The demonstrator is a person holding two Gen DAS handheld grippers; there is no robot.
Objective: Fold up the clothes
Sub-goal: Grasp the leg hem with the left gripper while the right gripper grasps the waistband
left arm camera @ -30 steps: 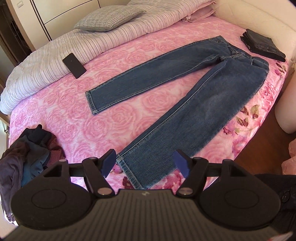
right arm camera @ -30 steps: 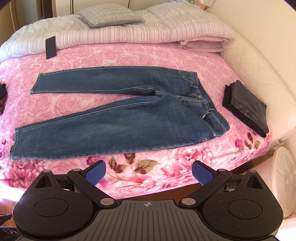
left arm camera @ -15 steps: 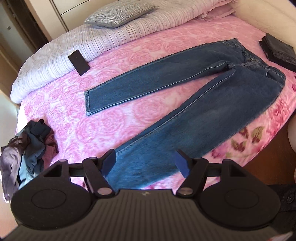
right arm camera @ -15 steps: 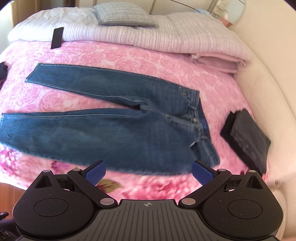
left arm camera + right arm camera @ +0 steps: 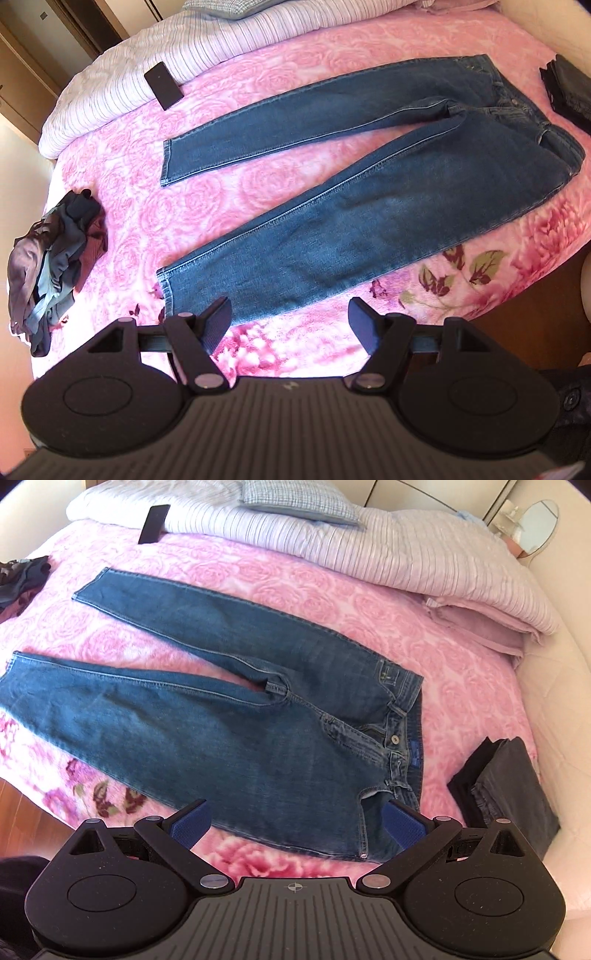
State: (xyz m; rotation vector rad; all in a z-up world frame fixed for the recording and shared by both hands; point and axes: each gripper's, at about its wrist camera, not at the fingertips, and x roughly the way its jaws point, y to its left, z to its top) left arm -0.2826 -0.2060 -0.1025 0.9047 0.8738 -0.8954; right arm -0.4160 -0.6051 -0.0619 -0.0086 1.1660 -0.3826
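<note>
Currently, the blue denim jeans [image 5: 369, 206] lie flat, legs spread, on the pink rose-patterned blanket [image 5: 229, 206]. Compared with a second ago, the left gripper [image 5: 290, 321] sits nearer the lower leg hem, and the right gripper [image 5: 295, 821] has advanced over the waistband corner. Both have fingers apart, holding nothing. Folded dark trousers [image 5: 506, 782] remain beside the waistband.

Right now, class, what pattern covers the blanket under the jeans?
Pink roses on the blanket, beneath the blue jeans; clearest in the right wrist view.
</note>
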